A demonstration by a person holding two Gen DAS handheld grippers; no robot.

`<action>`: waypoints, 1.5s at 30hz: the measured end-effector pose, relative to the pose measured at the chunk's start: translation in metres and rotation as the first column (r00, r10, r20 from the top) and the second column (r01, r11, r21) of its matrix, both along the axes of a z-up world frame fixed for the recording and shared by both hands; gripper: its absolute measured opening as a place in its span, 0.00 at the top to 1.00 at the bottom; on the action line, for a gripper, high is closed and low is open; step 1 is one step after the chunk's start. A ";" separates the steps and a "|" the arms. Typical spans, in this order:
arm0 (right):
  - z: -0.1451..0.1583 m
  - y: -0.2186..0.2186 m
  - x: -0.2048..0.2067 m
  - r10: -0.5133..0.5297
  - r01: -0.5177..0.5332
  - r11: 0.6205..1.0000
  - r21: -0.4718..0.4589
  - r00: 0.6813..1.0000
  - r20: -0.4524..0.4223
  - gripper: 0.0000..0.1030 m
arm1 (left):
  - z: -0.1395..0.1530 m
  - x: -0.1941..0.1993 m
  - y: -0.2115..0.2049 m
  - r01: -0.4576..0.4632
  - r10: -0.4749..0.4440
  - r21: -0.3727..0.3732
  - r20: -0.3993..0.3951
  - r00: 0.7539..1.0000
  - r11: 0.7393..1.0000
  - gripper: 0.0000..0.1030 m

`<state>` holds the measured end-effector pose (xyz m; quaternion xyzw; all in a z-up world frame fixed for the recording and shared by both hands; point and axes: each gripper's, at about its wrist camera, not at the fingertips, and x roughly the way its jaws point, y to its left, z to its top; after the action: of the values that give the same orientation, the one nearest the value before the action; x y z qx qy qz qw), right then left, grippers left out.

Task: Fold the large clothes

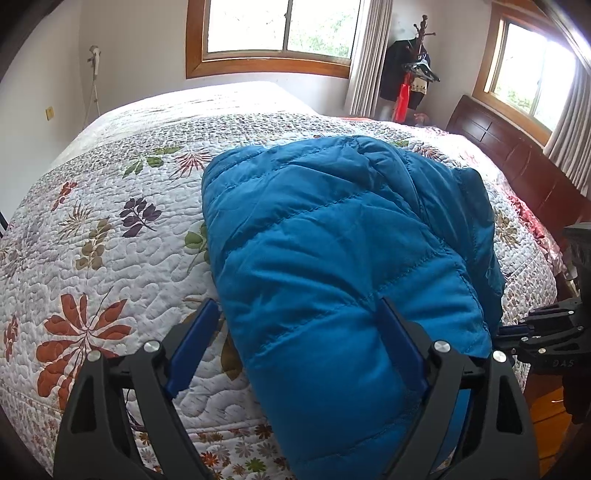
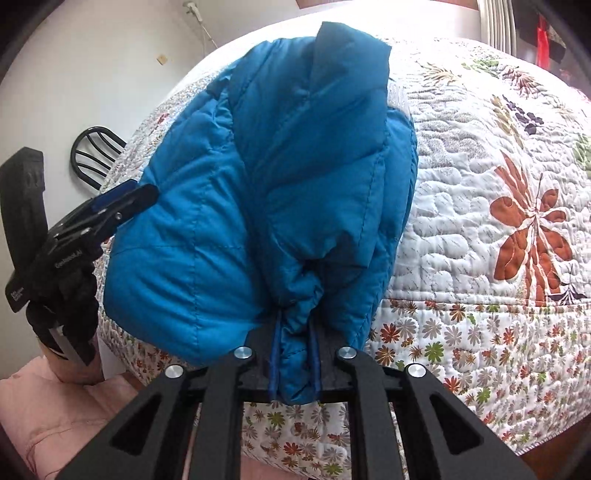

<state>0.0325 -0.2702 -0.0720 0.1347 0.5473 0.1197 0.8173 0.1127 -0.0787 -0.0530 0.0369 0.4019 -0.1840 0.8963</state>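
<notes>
While a blue quilted down jacket (image 1: 332, 236) is lying folded into a thick bundle on the near part of the bed, both grippers are working at its near edge. Item one, the jacket: it is resting on a floral quilted bedspread (image 1: 110, 229), with one folded panel lying over the top of the bundle and its near end hanging past the bed's edge. Item two, the left gripper (image 1: 295, 347): its blue-padded fingers (image 1: 192, 347) are standing wide apart, one off the jacket's side over the bedspread at 7 o'clock, the other pressing into the fabric at 5 o'clock; they are clamping nothing. Item three, the right gripper (image 2: 295, 354): its fingers are pinching a bunched fold of the jacket's near edge at 6 o'clock in its own view, drawn close on the cloth. In the left wrist view it is showing at 4 o'clock, touching the jacket's corner. Item four, surroundings: a wood-framed window (image 1: 280, 33) is sitting at 12 o'clock, a coat stand (image 1: 417, 70) with hung clothes at 1 o'clock, a dark headboard (image 1: 517, 162) at 2 o'clock.
</notes>
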 end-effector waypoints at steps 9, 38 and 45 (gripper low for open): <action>0.054 -0.023 0.001 -0.035 0.024 0.996 0.089 0.991 0.126 0.35 | 0.006 0.020 0.045 -0.029 0.015 -0.134 -0.106 0.994 0.991 0.14; -0.037 -0.059 0.058 -0.073 0.123 0.910 0.395 0.988 -0.138 0.03 | -0.078 0.080 0.031 0.082 -0.316 -0.549 -0.348 0.883 0.832 0.02; -0.029 -0.043 0.052 -0.051 0.054 0.871 0.489 0.999 -0.018 0.41 | -0.075 0.077 0.035 0.097 -0.324 -0.596 -0.286 0.902 0.797 0.30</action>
<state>0.0844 -0.3127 -0.1008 0.3520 0.4971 0.2316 0.7585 0.1892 -0.0440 -0.1281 -0.2220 0.4850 -0.3989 0.7459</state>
